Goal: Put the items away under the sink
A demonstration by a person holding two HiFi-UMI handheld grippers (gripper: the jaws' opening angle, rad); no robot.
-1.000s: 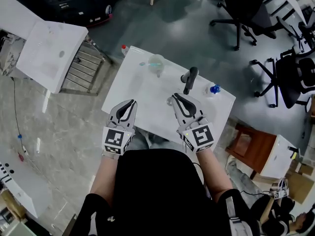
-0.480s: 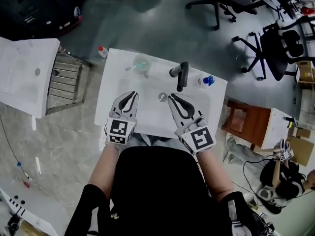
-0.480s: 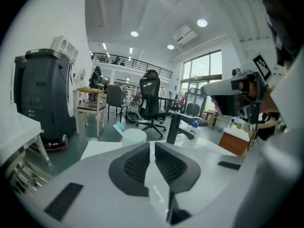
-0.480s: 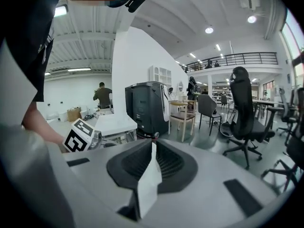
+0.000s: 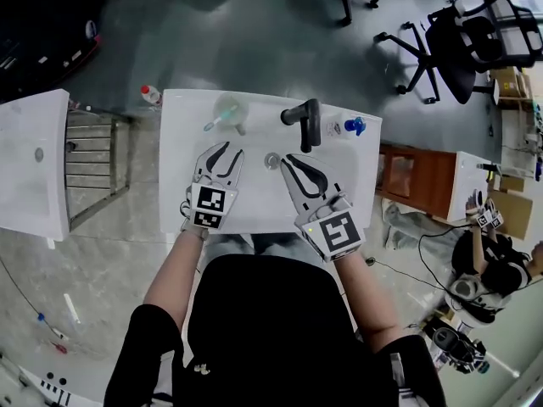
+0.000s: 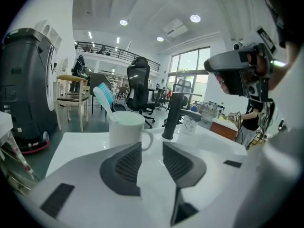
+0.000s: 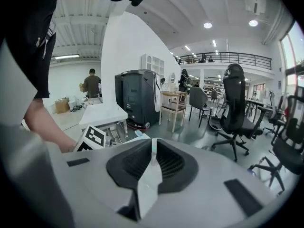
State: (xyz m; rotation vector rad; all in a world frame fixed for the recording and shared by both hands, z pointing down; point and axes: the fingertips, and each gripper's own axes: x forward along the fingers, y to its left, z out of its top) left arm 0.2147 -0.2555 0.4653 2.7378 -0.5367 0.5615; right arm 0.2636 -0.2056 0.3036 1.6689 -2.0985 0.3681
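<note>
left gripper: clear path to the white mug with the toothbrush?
Likely yes. The left gripper is empty, its jaws apart, having just been opening. The mug sits straight ahead on the sink top with nothing between. The faucet stands off to the side.

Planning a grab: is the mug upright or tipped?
Upright: the mug stands on its base with a toothbrush sticking up from it.

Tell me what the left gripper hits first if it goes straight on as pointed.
Probably the white mug, just left of its line; the black faucet stands slightly right. On the left gripper the jaws have just been opening, nothing between them. Depth is unclear.
</note>
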